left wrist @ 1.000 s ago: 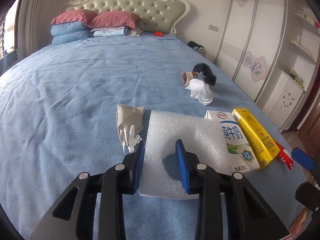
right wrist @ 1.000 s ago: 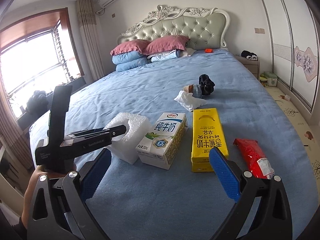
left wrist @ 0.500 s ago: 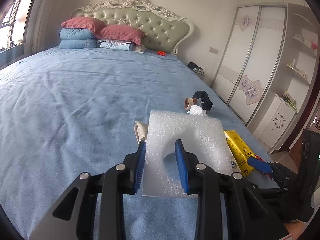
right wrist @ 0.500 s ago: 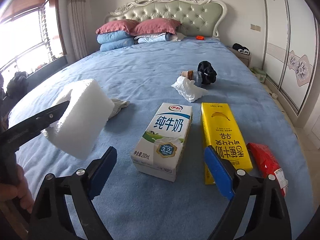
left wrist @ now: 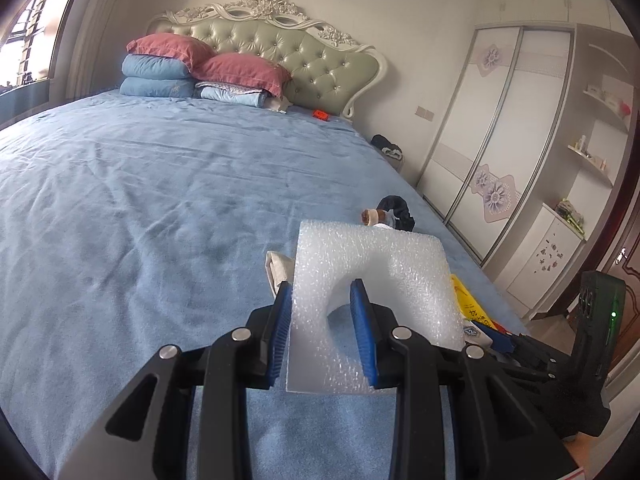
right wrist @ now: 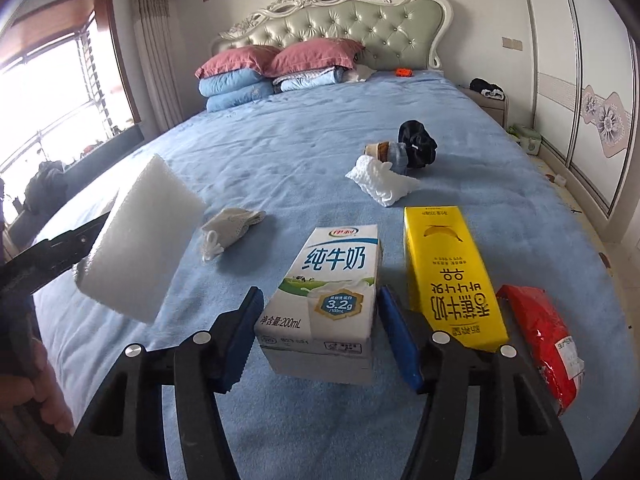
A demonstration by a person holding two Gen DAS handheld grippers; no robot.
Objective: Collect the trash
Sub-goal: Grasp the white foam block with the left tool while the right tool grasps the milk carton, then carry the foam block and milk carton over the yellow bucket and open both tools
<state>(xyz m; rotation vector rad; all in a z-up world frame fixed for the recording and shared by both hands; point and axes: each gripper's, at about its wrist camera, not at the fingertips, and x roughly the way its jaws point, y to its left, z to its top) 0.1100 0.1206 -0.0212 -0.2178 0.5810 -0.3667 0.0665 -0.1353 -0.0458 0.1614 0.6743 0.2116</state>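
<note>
Left gripper [left wrist: 326, 330] clenched on foam [left wrist: 372, 276], lifted clear of bed [left wrist: 140, 200]. Right gripper [right wrist: 320, 340] spread, blue pads flanking milk carton [right wrist: 328, 292], contact unclear; yellow carton [right wrist: 448, 276] at 3 o'clock.

The white milk carton [right wrist: 324, 300] read "纯牛奶", "3.2g /100mL" and "净含量:200mL". The yellow carton [right wrist: 448, 276] to its right bore upside-down Chinese lettering, not clearly legible.

Blue bed [right wrist: 280, 152] bearing milk carton [right wrist: 332, 280], yellow carton [right wrist: 444, 272].

yellow carton [right wrist: 448, 276] crowding milk carton's [right wrist: 332, 288] right, open bedspread [right wrist: 200, 336] on its left
</note>
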